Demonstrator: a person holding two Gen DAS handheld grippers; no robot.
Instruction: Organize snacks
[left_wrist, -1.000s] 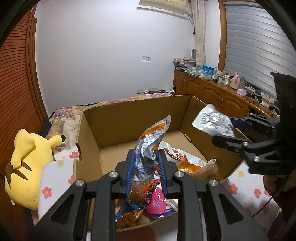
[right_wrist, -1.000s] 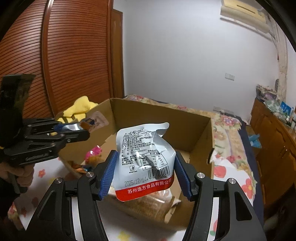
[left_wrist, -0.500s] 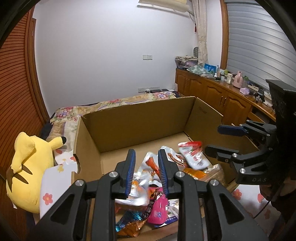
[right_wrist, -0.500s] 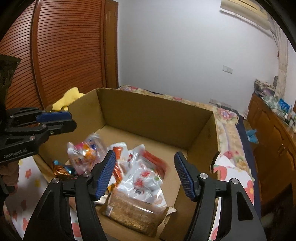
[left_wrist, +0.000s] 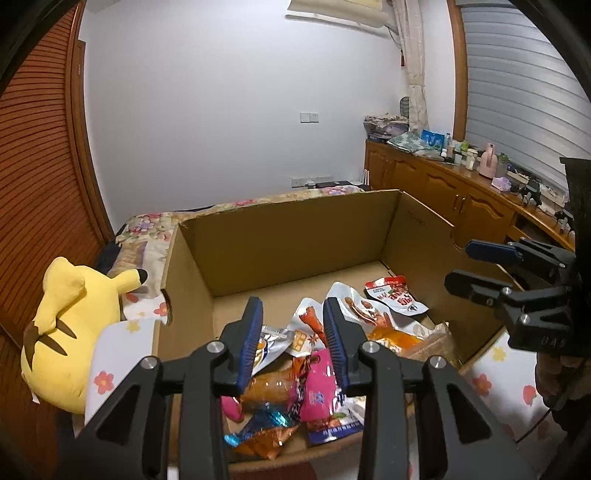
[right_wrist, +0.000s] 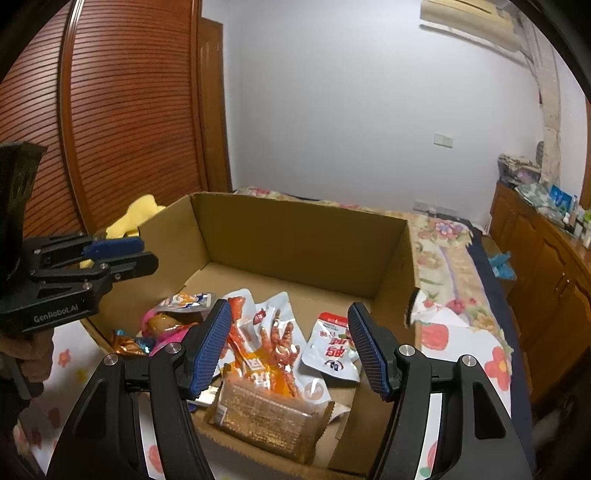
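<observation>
Left gripper (left_wrist: 291, 328), black with blue ribbed pads, hovers over the near end of the open brown cardboard box (left_wrist: 288, 240); its jaws are opening from a narrow gap, with nothing between them. Right gripper (right_wrist: 290, 343) stands with its jaws wide and empty above the same box. Snack packets lie loose on the box floor: a silver-and-orange foil pouch (left_wrist: 271, 345), a white-and-red pouch (right_wrist: 332, 350) and a brown wafer pack (right_wrist: 269, 417) against the near wall.

Two black handheld grippers with blue ribbed pads

The left gripper (left_wrist: 293, 341) and right gripper (right_wrist: 289, 349) have angular black fingers, silver round screws and white "GenRobot.AI" lettering along one side.
</observation>
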